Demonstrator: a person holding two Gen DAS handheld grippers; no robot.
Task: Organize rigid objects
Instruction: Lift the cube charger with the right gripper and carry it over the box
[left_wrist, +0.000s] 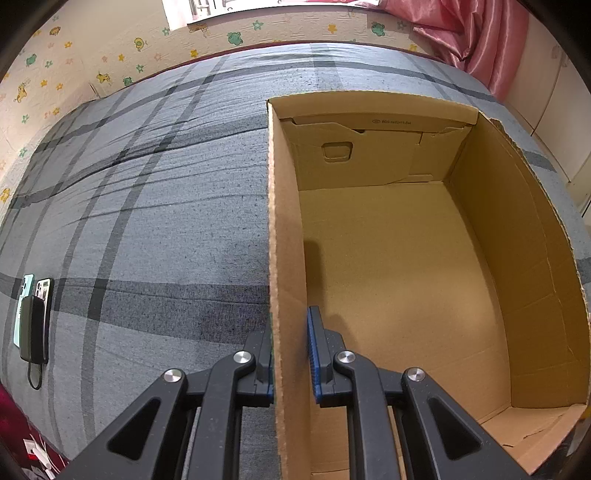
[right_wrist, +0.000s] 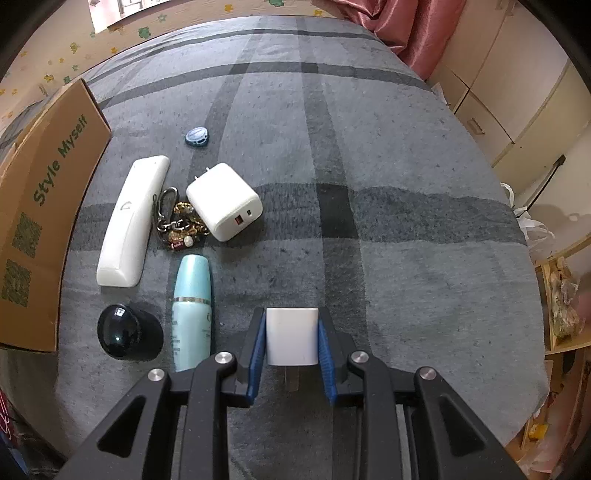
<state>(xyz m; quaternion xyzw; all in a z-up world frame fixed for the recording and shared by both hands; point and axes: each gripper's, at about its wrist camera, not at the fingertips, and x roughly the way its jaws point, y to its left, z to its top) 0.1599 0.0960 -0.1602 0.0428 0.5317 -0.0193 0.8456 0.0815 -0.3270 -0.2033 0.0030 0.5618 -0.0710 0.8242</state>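
My left gripper (left_wrist: 290, 328) is shut on the left wall of an open cardboard box (left_wrist: 284, 236), one pad outside and one inside; nothing lies inside the box. My right gripper (right_wrist: 291, 325) is shut on a small white plug adapter (right_wrist: 291, 336), its blue pads pressing both sides, prongs toward the camera. To its left on the plaid bedspread lie a larger white charger (right_wrist: 225, 203), a white remote (right_wrist: 131, 221), a key chain bundle (right_wrist: 179, 221), a pale blue bottle (right_wrist: 192, 310), a black round cap (right_wrist: 127, 332) and a small blue tag (right_wrist: 197, 136).
The box's outer side (right_wrist: 40, 206), printed "Style Myself", stands at the left of the right wrist view. Two phones and a dark power bank (left_wrist: 33, 317) lie on the bed far left of the box. A pink curtain (left_wrist: 480, 33) and patterned wall line the far side.
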